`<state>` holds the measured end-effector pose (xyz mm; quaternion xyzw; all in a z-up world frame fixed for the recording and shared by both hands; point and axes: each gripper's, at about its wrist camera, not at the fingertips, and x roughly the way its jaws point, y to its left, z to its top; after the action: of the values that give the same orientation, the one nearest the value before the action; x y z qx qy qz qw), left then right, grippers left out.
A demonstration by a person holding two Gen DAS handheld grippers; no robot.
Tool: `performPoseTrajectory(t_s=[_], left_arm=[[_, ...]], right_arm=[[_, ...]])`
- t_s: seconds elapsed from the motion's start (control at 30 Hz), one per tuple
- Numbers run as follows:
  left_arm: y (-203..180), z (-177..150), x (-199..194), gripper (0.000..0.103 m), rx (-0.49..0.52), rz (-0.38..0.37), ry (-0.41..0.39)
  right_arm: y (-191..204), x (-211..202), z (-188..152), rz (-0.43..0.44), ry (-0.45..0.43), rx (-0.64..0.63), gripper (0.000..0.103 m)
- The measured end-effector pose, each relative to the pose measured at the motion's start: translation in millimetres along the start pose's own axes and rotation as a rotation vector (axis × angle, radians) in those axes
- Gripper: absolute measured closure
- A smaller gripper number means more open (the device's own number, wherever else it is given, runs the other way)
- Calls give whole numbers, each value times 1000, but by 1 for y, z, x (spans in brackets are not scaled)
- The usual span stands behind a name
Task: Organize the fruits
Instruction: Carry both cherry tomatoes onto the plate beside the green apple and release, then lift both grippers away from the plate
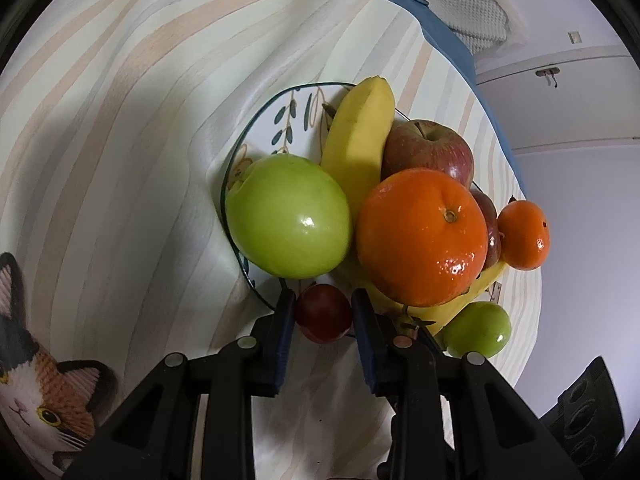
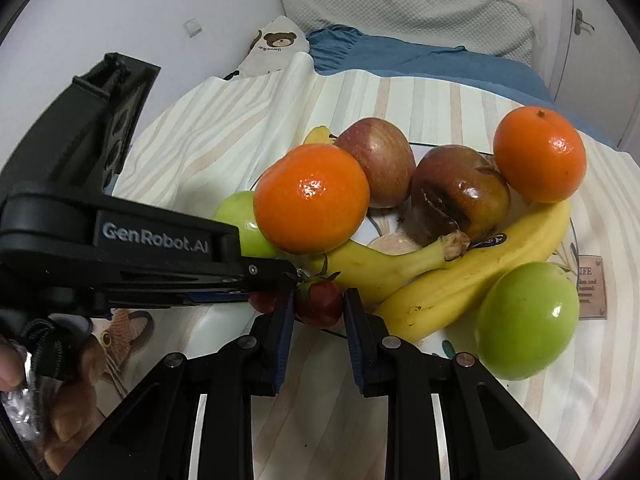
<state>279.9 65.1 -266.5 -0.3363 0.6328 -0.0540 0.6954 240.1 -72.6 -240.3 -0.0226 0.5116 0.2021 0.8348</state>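
Observation:
A leaf-patterned plate (image 1: 276, 120) holds a big green apple (image 1: 288, 216), bananas (image 1: 360, 136), a red apple (image 1: 428, 148), a large orange (image 1: 420, 236), a small orange (image 1: 524, 236) and a small green fruit (image 1: 478, 328). My left gripper (image 1: 323, 308) is shut on a small dark red fruit (image 1: 324, 312) at the plate's near edge. In the right wrist view my right gripper (image 2: 318, 304) is shut on a small red strawberry-like fruit (image 2: 320, 300) with a green stalk, beside the bananas (image 2: 440, 280). The left gripper's body (image 2: 120, 248) crosses that view and reaches next to it.
The plate (image 2: 592, 240) sits on a striped cloth (image 1: 120, 120). A cat-print cushion (image 1: 36, 380) lies left. A blue sheet (image 2: 420, 60) and grey pillow (image 2: 400, 8) lie behind. A brown bruised fruit (image 2: 460, 192) sits mid-plate.

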Motion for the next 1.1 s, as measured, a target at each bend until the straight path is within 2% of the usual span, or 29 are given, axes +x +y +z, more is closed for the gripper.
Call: performPoseTrajectory(t_s=[0.1,0.27,0.33,0.4,0.53,0.63,0.67,0.83,0.9,0.93,1.1], left_arm=[[2,-1,-3,72,-3,-2,5],[-5,-3,-8,62,23,47,-7],[-8,-4,-12,60,37,59,-17],[-10,-6,-17,57,55,74,-26],[-14,-11,-27,54,97,122,-49],[-18,-17,-38,53,139,172,-79],[-19,-19,-42,50,158,193,-94],[-30,-33,-61,31,284,329,-181],[-33,-37,-69,22,325,382,-216],[-35,-39,-72,17,343,402,-233],[-42,-46,-85,5,387,444,-284]], right_arm=[[1,2,-2,-4,-6,-7,75],[5,1,-2,-15,-10,-3,73],[7,1,-1,-20,-9,-5,68],[8,-1,-1,-35,-12,-7,54],[8,-8,2,-37,-20,17,48],[4,-21,2,-58,-21,56,38],[3,-25,2,-69,-15,71,33],[-13,-48,-2,-129,25,186,24],[-21,-58,-4,-152,29,231,12],[-26,-63,-4,-159,27,252,10],[-35,-85,-5,-231,-1,261,4]])
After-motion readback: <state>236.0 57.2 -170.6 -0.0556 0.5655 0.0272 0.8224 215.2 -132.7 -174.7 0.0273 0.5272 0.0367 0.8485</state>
